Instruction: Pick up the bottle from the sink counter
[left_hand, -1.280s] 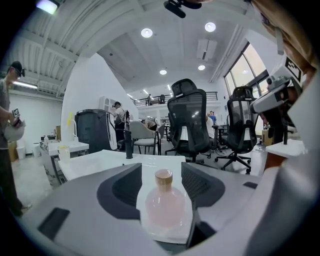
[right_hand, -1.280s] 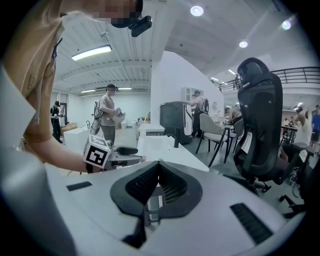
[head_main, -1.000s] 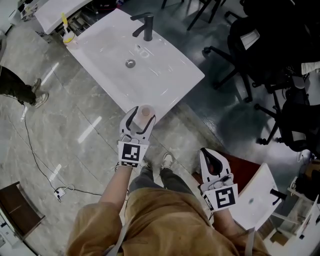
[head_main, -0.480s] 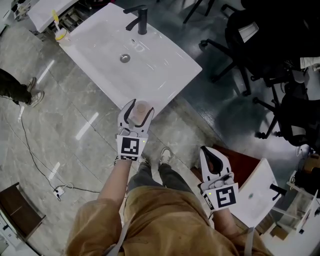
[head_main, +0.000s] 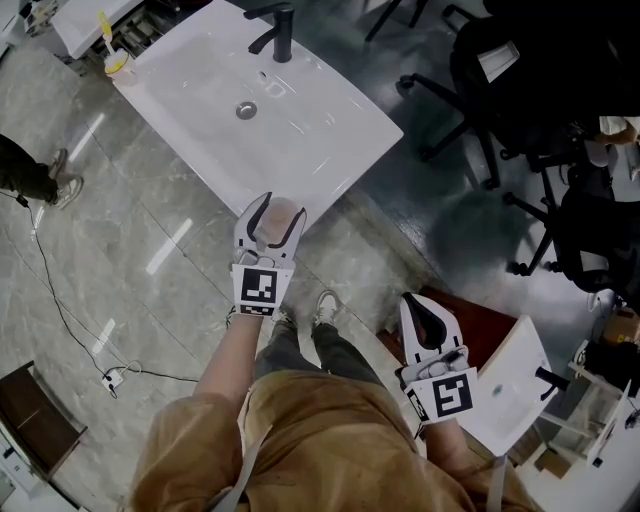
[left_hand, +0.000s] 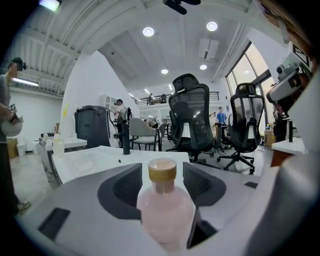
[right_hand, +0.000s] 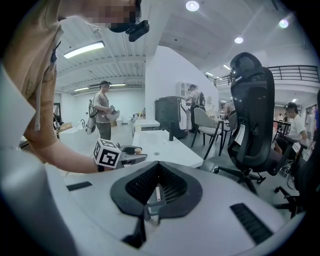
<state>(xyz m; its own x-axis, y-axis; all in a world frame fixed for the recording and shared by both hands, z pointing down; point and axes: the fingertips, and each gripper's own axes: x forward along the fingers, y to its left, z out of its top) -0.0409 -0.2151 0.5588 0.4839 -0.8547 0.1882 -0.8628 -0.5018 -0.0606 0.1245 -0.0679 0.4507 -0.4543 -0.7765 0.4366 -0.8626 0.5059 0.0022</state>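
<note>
Head view, with both gripper views. The left gripper (head_main: 279, 208) is closed on a pale pink bottle (left_hand: 164, 212) with a tan cap (left_hand: 162, 170); the dark jaw pads press the bottle's shoulders from both sides, and the bottle stands upright between them. The bottle is at the near corner of the white sink counter (head_main: 320, 140); whether its base touches the counter cannot be told. A black faucet (head_main: 279, 30) and a round drain (head_main: 246, 110) lie farther back on the counter. The right gripper (head_main: 421, 312) is held low beside the person's hip, well apart from the counter, jaws together with nothing between them. Black office chairs (head_main: 520, 90) stand to the right.
</note>
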